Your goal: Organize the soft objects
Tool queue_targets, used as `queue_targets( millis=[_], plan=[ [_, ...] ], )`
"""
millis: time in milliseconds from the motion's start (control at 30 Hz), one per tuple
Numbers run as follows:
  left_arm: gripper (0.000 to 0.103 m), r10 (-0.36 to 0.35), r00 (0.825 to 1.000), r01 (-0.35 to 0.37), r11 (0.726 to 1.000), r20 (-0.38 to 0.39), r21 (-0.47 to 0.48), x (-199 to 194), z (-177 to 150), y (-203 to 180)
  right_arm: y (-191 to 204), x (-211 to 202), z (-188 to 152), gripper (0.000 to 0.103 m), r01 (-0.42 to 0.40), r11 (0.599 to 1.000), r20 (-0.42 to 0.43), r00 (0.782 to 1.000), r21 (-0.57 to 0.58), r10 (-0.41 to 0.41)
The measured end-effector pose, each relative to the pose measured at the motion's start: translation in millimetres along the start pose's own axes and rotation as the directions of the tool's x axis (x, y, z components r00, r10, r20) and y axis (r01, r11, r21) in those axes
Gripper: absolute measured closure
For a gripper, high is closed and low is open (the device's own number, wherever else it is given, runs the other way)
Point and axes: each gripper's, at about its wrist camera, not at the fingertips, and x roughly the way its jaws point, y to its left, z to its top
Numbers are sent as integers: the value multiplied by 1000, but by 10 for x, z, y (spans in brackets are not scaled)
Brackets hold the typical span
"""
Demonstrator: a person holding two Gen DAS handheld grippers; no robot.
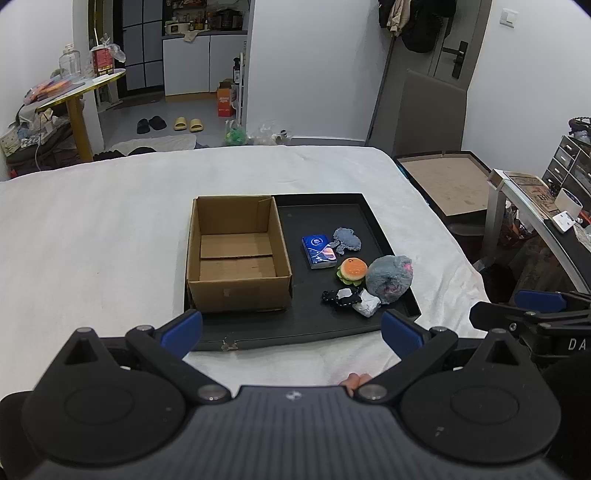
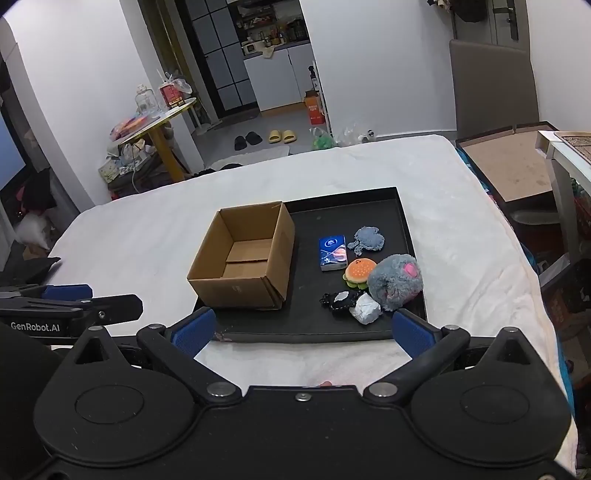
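Both claws spread wide, empty: left claw (image 1: 291, 332), right claw (image 2: 303, 334), near black tray (image 2: 402, 221) on bed (image 1: 92, 221). Cardboard box (image 2: 236, 288) on tray's left. Right half: tissue pack (image 2: 333, 253), burger plush (image 2: 360, 272), grey fluffy plush (image 2: 395, 282), flat grey plush (image 2: 369, 239), small black toy (image 2: 340, 301), white wad (image 2: 365, 308), possibly crumpled tissue.

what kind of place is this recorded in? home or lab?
Most likely a small lived-in apartment, not a lab. The work surface looks like a bed with a white sheet; slippers sit on the floor beyond it, and a kitchen nook with white cabinets and coats hanging by the door show behind.
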Motion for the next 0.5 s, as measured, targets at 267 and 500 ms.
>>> queue_targets(
  millis=[267,500],
  plan=[
    [1,-4,1000,4,1000,9,8,-39,-21,-30,37,-24,4,0,4,1000,2,1000,-4,-4],
    [1,-6,1000,6,1000,16,5,-62,-4,-18,59,-36,31,0,12,1000,8,1000,-3,-11]
  ],
)
